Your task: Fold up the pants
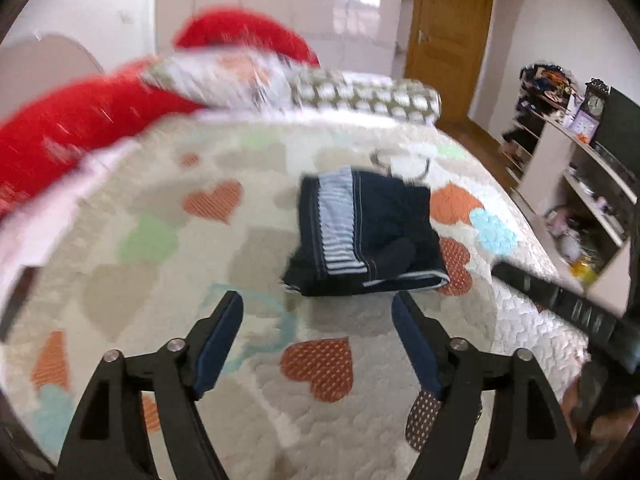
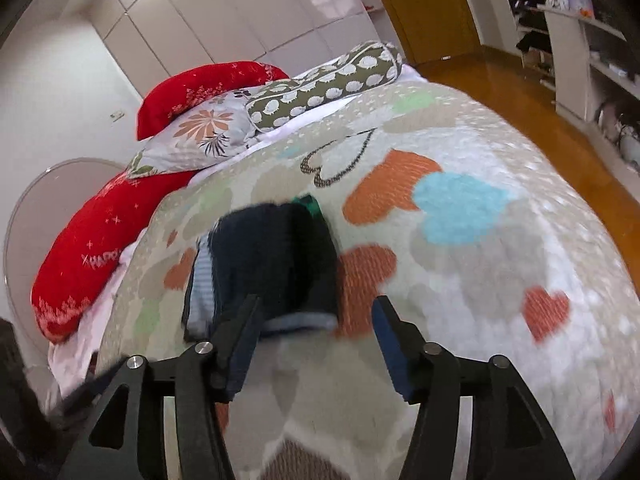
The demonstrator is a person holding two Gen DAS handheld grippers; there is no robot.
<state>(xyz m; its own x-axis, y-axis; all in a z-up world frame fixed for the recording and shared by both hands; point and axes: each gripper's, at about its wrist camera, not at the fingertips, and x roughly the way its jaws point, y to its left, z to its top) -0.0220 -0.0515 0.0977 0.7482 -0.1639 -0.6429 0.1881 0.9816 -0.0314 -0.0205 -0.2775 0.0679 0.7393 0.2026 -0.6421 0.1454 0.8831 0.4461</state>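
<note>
The dark navy pants [image 1: 368,232] with a blue-and-white striped band lie folded in a compact rectangle on the heart-patterned bedspread [image 1: 160,240]. My left gripper [image 1: 318,308] is open and empty, a little short of the pants' near edge. In the right wrist view the same folded pants [image 2: 272,256] lie just beyond my right gripper [image 2: 316,316], which is open and empty above the bedspread [image 2: 480,280]. The right gripper's body shows at the right edge of the left wrist view [image 1: 568,300].
Red pillows [image 2: 100,240], a floral pillow [image 2: 200,132] and a dotted bolster [image 2: 328,80] lie at the head of the bed. White shelves with clutter [image 1: 580,184] stand to the right across a wooden floor [image 2: 540,120]. A wooden door [image 1: 448,40] is behind.
</note>
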